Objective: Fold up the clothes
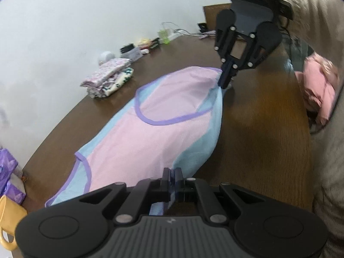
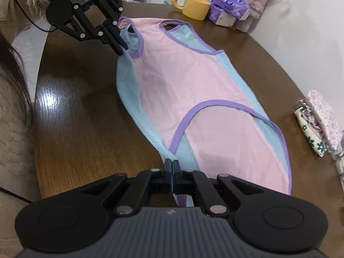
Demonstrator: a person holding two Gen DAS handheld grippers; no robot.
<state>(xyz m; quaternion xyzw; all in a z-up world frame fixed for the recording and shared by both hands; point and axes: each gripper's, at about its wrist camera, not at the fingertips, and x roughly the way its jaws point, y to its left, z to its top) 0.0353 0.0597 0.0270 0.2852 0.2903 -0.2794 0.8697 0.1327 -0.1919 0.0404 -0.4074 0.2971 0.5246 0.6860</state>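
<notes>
A pink and light-blue sleeveless top (image 1: 150,129) with purple trim lies stretched lengthwise on the brown wooden table (image 1: 258,129). In the left wrist view my left gripper (image 1: 172,172) is shut on the top's near blue edge. The right gripper (image 1: 224,83) is shut on the far corner of the same side. In the right wrist view the top (image 2: 193,81) runs away from my right gripper (image 2: 172,163), which pinches the blue hem. The left gripper (image 2: 120,50) pinches the blue edge beside an armhole at the far end.
A stack of folded floral clothes (image 1: 107,77) (image 2: 318,124) sits past the top's far side. A yellow mug (image 2: 195,6) and purple tissue packs (image 2: 230,4) stand at one table end. Small clutter (image 1: 146,45) lines the wall. A pink cloth (image 1: 318,90) lies by the person's cream sleeve (image 1: 311,10).
</notes>
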